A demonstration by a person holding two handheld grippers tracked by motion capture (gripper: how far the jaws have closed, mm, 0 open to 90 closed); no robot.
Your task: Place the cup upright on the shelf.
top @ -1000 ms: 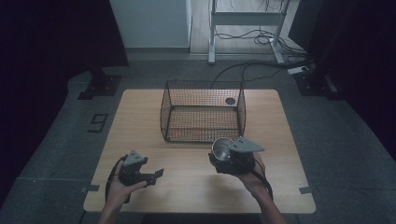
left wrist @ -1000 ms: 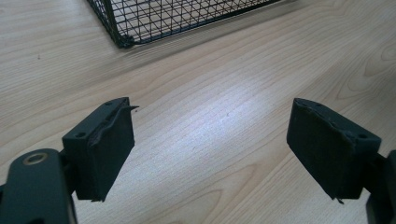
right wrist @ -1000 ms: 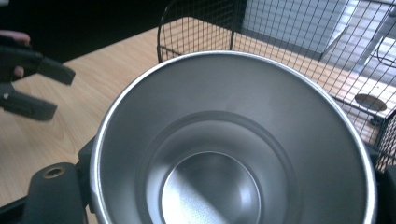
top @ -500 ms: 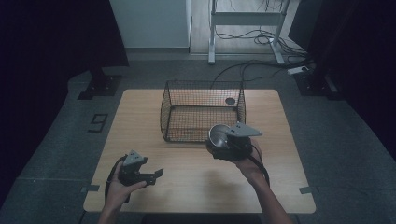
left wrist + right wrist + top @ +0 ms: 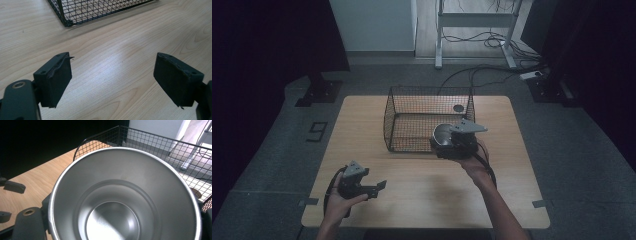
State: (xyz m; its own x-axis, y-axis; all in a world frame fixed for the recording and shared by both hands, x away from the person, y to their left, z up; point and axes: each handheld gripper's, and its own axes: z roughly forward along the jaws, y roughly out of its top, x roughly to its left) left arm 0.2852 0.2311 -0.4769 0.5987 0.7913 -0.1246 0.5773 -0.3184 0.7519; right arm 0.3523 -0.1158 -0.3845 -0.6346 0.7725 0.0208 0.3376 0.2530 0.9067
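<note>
A shiny steel cup [image 5: 443, 134] is held in my right gripper [image 5: 452, 142], lifted at the front right corner of the black wire basket [image 5: 412, 107]. Seen from the right gripper view, the cup [image 5: 125, 202] opens toward the camera, empty inside, with the basket [image 5: 160, 142] rim just behind it. My left gripper [image 5: 374, 189] hovers low over the table's front left, jaws wide apart with nothing between them. Its fingers [image 5: 53, 80] frame bare wood, and the basket's near corner [image 5: 65, 23] lies ahead.
A small round dark object [image 5: 458, 108] lies at the basket's back right. The wooden table [image 5: 362, 125] stands on grey carpet. A desk frame [image 5: 472, 30] and cables [image 5: 492, 60] sit behind it, a black stand base [image 5: 319, 92] to the left.
My right gripper has carried the steel cup forward and up, from mid-table to the basket's front right corner. The left gripper has stayed put.
</note>
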